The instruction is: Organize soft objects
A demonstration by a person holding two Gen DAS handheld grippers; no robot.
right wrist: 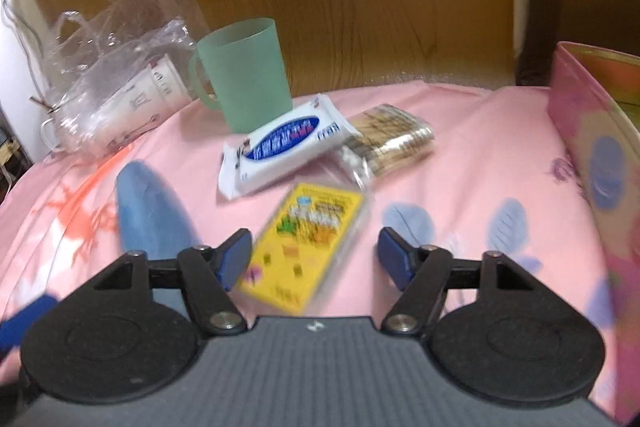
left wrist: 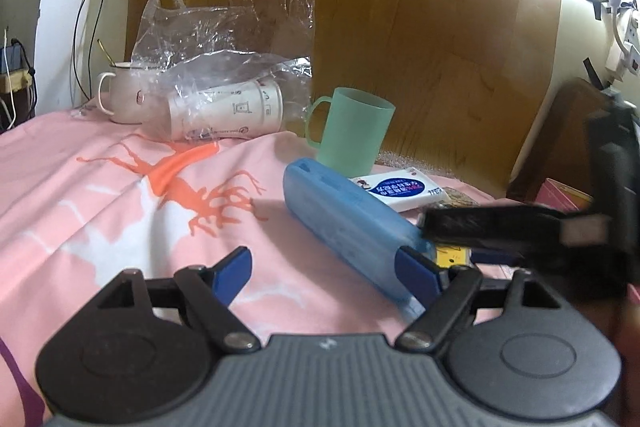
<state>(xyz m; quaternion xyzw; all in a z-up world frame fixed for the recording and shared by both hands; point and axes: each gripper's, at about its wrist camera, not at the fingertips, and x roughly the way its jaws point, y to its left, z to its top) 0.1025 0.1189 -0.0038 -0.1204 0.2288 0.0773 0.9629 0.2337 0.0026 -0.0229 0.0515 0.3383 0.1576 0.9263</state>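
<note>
We see the right gripper (right wrist: 313,257) over the pink bedsheet (right wrist: 460,163), jaws spread, nothing pinched. The yellow packet (right wrist: 308,239) lies flat between them, long axis running away and slightly right. The white tissue pack (right wrist: 284,147) lies beyond, slanting up-right. Our left gripper (left wrist: 326,273) is spread too, its right finger (left wrist: 418,273) over the blue case (left wrist: 344,223).

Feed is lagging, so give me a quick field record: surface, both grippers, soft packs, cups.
surface: pink bedsheet
left gripper: open, empty, beside blue case
right gripper: open, over yellow packet, not gripping
soft packs: white tissue pack, clear-wrapped pack
cups: green cup upright; paper cups in plastic bag
</note>
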